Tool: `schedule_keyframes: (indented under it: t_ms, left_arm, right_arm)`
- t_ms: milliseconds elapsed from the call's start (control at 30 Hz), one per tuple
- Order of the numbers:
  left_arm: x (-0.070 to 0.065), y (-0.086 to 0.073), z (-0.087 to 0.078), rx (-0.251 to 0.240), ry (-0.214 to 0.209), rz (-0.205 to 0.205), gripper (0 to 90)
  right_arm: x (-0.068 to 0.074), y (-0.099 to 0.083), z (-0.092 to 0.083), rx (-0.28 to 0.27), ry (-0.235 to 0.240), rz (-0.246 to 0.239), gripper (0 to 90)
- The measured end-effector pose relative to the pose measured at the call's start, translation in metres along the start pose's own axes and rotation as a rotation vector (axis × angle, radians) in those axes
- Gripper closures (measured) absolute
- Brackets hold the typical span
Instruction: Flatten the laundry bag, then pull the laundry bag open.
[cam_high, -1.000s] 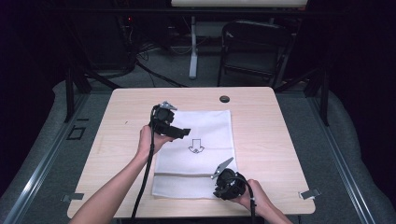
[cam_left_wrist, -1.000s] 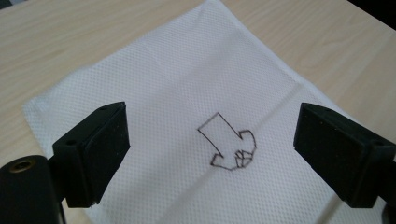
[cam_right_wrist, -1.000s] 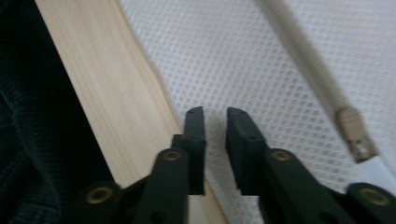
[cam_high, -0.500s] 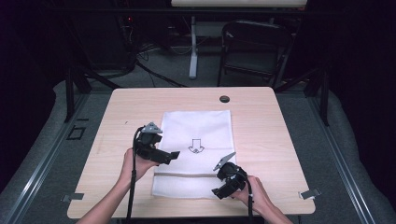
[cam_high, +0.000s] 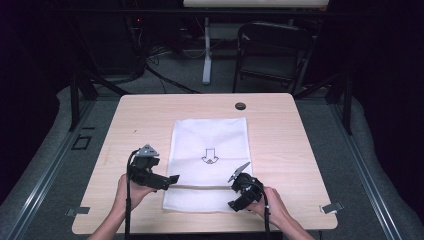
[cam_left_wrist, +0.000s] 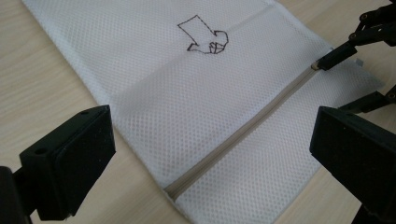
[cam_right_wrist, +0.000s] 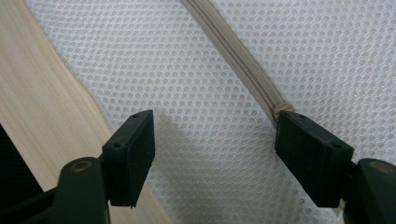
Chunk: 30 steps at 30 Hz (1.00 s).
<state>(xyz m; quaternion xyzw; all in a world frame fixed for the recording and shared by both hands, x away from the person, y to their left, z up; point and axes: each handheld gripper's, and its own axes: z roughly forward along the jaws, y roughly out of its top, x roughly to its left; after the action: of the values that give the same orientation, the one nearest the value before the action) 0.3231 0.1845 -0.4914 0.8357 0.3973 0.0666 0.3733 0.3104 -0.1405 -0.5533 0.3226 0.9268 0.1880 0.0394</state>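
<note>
While mesh bag (cam_high: 210, 165) lies flat, both hand-held grippers gaping, flanking its zipper (cam_left_wrist: 243, 130).

Both tongs, left (cam_high: 172, 178) and right (cam_high: 235, 190), hang low, jaws apart, each having just widened.

No words, brand names or numbers can be read anywhere. The one sign is a small outlined arrow (cam_high: 210, 155) stitched in dark thread on the white mesh bag (cam_high: 190, 145) (roughly at the bag's middle, pointing toward the near edge of the tabletop), with tiny marks beneath it too small to read.
</note>
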Motion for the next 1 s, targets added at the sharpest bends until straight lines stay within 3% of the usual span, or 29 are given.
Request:
schedule_keyframes:
  t_ms: [233,367,400,800,900,1000]
  left_arm:
    - [-0.009,-0.016,-0.006,0.021,-0.013,0.007,0.2]
    - [-0.013,-0.022,-0.011,0.021,-0.007,0.016,0.2]
    - [-0.013,-0.023,-0.012,0.027,-0.002,0.018,0.3]
    - [-0.015,-0.038,-0.006,0.114,0.023,0.018,3.2]
    - [-0.014,-0.04,-0.002,0.133,0.021,0.021,6.7]
    - [-0.013,-0.041,-0.001,0.138,0.024,0.022,11.2]
  right_arm:
    - [0.0,0.0,0.002,0.013,-0.051,-0.045,31.5]
    - [-0.003,0.0,0.002,0.012,-0.042,-0.052,31.1]
    - [-0.004,-0.001,0.001,-0.002,-0.022,-0.042,29.2]
    - [0.0,0.003,-0.01,-0.039,-0.001,-0.05,28.1]
    - [-0.001,0.005,-0.011,-0.062,0.004,-0.039,28.3]
    - [-0.003,0.005,-0.011,-0.05,0.002,-0.04,29.0]
